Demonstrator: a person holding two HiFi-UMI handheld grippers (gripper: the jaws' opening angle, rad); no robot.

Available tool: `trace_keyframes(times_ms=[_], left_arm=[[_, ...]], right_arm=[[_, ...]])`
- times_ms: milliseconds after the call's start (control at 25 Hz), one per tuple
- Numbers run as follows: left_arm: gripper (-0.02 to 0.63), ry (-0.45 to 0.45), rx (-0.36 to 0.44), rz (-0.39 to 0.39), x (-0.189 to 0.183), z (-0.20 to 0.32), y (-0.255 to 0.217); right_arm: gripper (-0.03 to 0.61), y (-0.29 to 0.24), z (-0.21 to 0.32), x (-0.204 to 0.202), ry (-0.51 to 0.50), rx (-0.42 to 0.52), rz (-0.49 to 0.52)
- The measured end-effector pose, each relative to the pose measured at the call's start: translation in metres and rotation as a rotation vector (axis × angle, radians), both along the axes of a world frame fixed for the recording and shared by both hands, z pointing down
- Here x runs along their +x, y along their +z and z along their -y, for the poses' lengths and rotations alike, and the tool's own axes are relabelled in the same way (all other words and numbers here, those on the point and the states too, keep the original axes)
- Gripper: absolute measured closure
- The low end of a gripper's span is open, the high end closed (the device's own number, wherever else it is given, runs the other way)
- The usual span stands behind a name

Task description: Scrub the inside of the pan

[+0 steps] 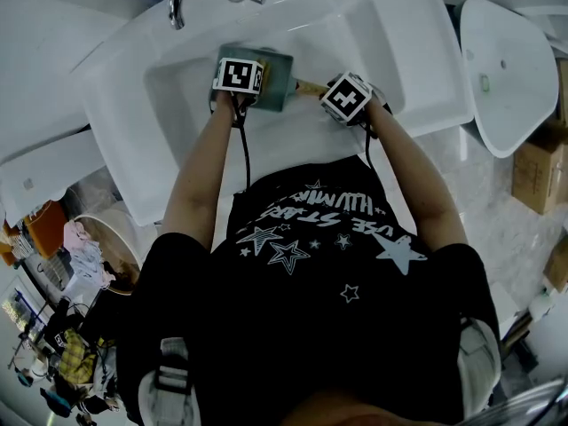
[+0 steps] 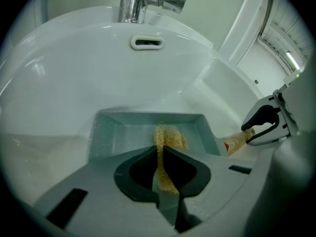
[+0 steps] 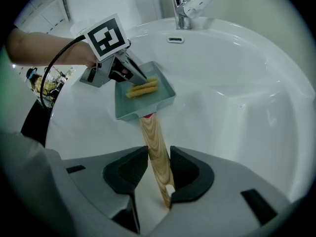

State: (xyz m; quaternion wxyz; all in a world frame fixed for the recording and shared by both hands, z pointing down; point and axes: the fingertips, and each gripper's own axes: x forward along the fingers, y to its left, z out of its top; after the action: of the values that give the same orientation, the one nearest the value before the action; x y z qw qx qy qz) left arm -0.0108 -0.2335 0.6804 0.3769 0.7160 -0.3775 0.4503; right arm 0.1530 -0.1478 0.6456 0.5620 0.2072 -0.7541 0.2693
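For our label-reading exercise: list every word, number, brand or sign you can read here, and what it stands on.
Black T-shirt: white lettering among stars, upside down, too distorted to read.
Marker cubes: black-and-white square patterns, no letters.
Pan, sink, tap: no print visible.

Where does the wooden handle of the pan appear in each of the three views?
Head view: wooden handle, a short piece just right of the pan.
Left gripper view: right edge, mid height.
Right gripper view: low centre, pinched by the right gripper.
Shared landmark: the faucet, at the top of every view.
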Motion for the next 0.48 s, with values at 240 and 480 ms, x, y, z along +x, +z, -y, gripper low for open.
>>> trace_keyframes(times_ms=[240, 480], left_arm=[[0.571, 0.003, 0.040, 0.046, -0.017, 0.006, 0.010], [0.571, 0.004, 0.070, 0.123, -0.032, 0.009, 0.004]], right_arm=[[0.442, 0.002, -0.001, 0.005, 0.004, -0.001, -0.006], [0.442, 0.002, -0.002, 0.005, 0.009, -0.002, -0.012]])
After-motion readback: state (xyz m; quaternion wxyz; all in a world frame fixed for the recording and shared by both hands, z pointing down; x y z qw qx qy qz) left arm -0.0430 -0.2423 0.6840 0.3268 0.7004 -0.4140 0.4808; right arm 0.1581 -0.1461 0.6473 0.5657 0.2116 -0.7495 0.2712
